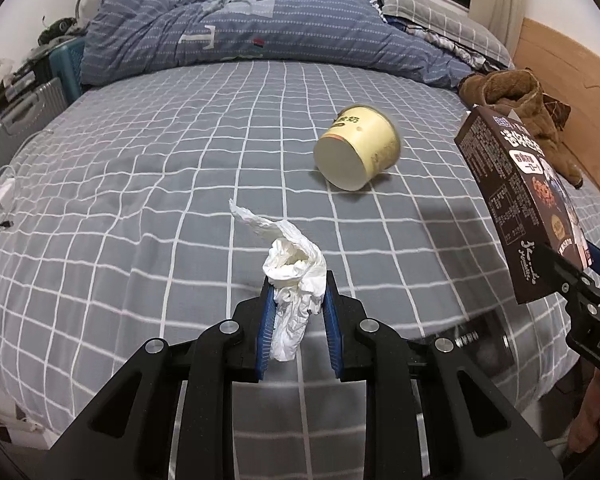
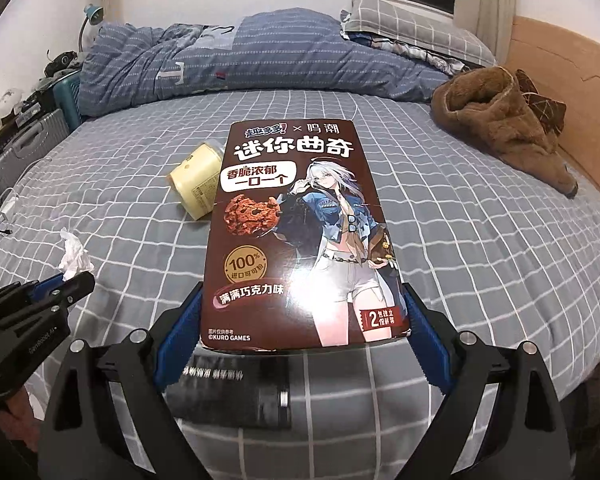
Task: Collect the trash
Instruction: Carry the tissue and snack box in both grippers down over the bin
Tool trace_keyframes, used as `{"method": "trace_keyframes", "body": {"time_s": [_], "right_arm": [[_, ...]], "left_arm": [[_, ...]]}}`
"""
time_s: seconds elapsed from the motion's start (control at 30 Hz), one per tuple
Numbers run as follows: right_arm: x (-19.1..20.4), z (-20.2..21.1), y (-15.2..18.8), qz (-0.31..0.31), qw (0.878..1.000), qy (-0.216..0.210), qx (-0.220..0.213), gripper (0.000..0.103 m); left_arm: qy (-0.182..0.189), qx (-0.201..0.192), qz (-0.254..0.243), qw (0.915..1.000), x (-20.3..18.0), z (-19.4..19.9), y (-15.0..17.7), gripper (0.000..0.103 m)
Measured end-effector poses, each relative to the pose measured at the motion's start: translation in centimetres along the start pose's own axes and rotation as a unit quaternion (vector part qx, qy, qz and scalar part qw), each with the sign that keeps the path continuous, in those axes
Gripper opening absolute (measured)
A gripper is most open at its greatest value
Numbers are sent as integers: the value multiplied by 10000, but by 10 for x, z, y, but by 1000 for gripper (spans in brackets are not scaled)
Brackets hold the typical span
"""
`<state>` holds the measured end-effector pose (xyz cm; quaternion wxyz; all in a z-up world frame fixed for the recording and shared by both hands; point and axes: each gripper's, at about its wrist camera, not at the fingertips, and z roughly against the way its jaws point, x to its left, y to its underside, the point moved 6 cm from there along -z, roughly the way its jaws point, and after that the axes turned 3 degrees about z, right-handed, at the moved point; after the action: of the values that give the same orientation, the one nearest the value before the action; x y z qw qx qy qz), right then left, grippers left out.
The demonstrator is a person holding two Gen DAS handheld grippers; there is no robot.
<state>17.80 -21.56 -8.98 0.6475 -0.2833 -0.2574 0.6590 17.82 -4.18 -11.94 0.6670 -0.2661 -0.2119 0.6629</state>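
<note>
My left gripper (image 1: 298,294) is shut on a crumpled white tissue (image 1: 294,268) and holds it above the grey checked bed (image 1: 140,184). The tissue also shows in the right wrist view (image 2: 74,258), sticking up from the left gripper (image 2: 70,280). My right gripper (image 2: 300,300) is shut on a brown cookie box (image 2: 300,236), gripped near its lower end; in the left wrist view the box (image 1: 520,200) is raised at the right. A yellow paper cup (image 1: 358,148) lies on its side on the bed, apart from both grippers; it also shows in the right wrist view (image 2: 198,182).
A rolled blue quilt (image 1: 240,36) and a grey pillow (image 1: 432,12) lie at the bed's far side. A brown fleece garment (image 2: 504,120) lies at the right by the wooden bed frame (image 2: 572,80). A suitcase (image 1: 16,128) and a white charger with cables (image 1: 0,196) are at the left.
</note>
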Motion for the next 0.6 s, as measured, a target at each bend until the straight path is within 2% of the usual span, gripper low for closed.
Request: {"method": "trace_keyframes", "body": {"time_s": [0.6], "right_arm": [[0, 56, 33, 93, 9998, -46, -151, 88]], "left_arm": [[174, 84, -37, 9998, -16, 45, 46, 22]]}}
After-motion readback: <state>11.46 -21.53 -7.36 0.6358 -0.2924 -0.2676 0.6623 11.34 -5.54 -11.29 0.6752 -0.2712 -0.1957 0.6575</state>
